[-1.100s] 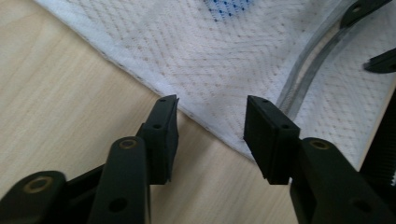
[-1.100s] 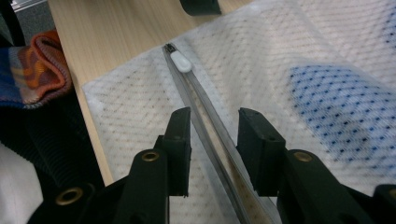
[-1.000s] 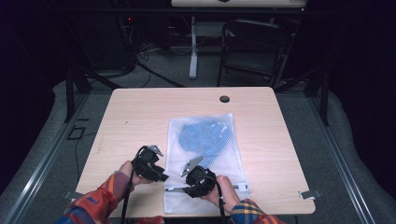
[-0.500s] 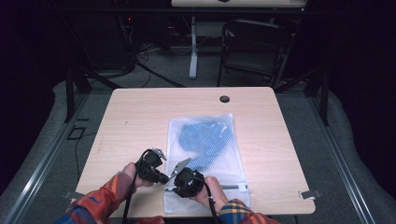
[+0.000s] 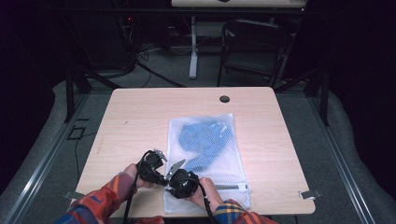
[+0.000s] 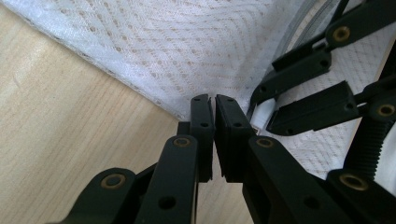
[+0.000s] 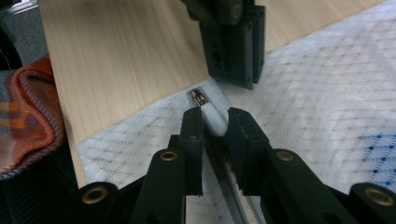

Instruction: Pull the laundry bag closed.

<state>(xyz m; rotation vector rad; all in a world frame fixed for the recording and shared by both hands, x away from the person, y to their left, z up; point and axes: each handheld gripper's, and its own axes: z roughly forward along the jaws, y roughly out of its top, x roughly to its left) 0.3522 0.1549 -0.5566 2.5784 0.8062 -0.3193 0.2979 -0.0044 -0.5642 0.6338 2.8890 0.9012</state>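
A white mesh bag (image 5: 205, 161) with a blue garment (image 5: 205, 140) inside lies flat on the wooden counter (image 5: 135, 121), its near end at the counter's front edge. At the bag's near left corner, the white zipper pull (image 7: 212, 119) is gripped between the jaws of the right claw (image 7: 215, 122), which have just been closing. Just beside it, the bag's corner edge is pinched by the left claw (image 6: 214, 105), whose jaws have closed nearly together on the mesh.
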